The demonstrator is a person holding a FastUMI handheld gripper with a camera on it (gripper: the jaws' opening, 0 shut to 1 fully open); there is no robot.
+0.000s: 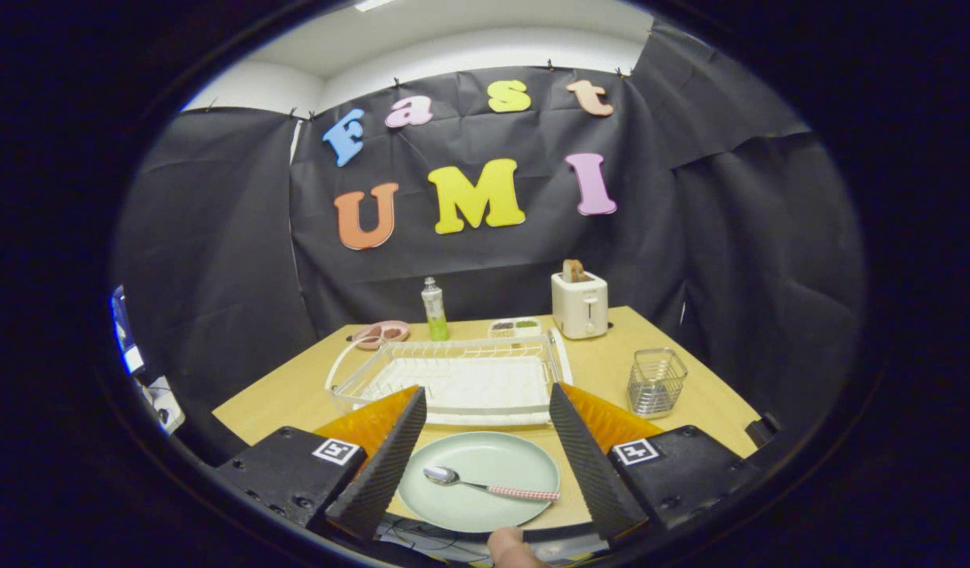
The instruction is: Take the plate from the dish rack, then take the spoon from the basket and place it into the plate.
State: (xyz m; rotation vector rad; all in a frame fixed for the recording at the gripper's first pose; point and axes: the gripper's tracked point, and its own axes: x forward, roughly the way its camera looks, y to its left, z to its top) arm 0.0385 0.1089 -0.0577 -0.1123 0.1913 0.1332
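Observation:
A pale green plate (485,461) lies flat on the wooden table (295,386), between my two fingers and near the table's front edge. A spoon (488,485) with a red-and-white checked handle rests in the plate, bowl to the left. My gripper (488,398) is open, raised above the plate, with nothing between its fingers. Just beyond the fingertips stands the white wire dish rack (453,379) with no dishes in it. The small metal wire basket (656,382) stands to the right of the rack.
At the table's back stand a white toaster (580,304) with a slice of bread in it, a green bottle (434,309), a pink dish (380,334) and a small tray of food (514,326). A fingertip (512,548) shows below the plate.

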